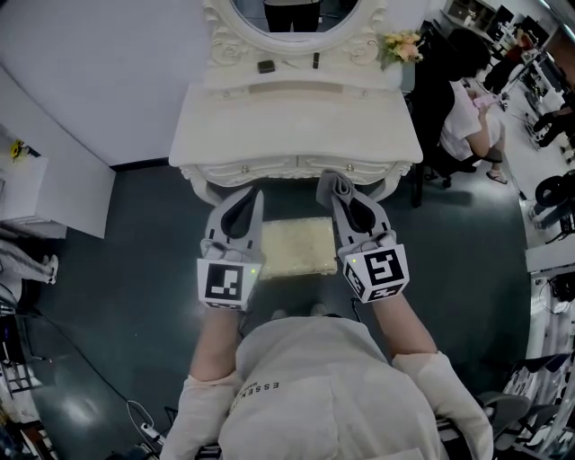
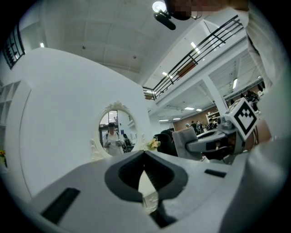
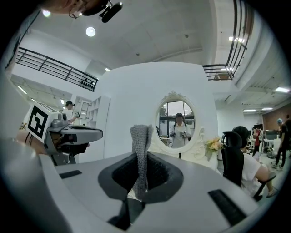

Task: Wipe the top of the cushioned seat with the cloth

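The cream cushioned seat (image 1: 296, 247) stands on the floor below and between my two grippers, partly under the front of the white vanity table (image 1: 296, 126). My right gripper (image 1: 339, 187) is shut on a grey knitted cloth (image 1: 334, 182); in the right gripper view the cloth (image 3: 140, 141) stands up in a folded strip from between the jaws of my right gripper (image 3: 142, 159). My left gripper (image 1: 254, 196) is held level beside it over the seat's left edge. In its own view the left gripper (image 2: 144, 157) has its jaws meeting, with nothing held.
An oval mirror (image 1: 292, 18) rises at the back of the vanity, with flowers (image 1: 402, 45) at its right. A person in a black chair (image 1: 463, 112) sits to the right. A white cabinet (image 1: 54, 184) stands at the left on the dark floor.
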The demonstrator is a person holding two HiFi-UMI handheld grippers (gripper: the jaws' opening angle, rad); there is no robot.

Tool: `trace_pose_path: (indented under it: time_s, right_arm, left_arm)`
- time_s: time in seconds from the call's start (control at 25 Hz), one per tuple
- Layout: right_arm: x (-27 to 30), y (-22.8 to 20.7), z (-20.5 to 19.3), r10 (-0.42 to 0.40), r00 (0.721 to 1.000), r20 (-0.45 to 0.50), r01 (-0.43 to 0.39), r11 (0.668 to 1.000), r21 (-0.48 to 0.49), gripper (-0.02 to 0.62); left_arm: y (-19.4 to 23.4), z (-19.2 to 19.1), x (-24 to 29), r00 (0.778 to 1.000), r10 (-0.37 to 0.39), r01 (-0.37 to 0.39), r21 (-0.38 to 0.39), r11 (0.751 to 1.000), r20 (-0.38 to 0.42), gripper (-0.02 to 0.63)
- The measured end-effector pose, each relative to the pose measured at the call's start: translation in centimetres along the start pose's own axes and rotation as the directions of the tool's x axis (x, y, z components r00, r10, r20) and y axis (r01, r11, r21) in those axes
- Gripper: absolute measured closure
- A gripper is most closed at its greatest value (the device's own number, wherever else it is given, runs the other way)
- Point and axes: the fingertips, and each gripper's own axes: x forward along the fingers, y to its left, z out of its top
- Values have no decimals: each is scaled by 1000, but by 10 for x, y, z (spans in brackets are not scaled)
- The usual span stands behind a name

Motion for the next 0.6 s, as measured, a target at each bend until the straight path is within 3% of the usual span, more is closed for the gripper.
trace_pose_path:
  time_s: [0.4, 0.6]
  right_arm:
    - [1, 0, 0, -1, 1000, 8, 1, 1000, 7, 568]
    - [3, 2, 0, 3, 1000, 6, -3, 1000, 10, 568]
  left_arm:
    - [1, -2, 1, 1000, 13, -13, -36, 999, -9, 604]
    - [3, -4, 2, 1000, -1, 1, 23, 1000, 5, 604]
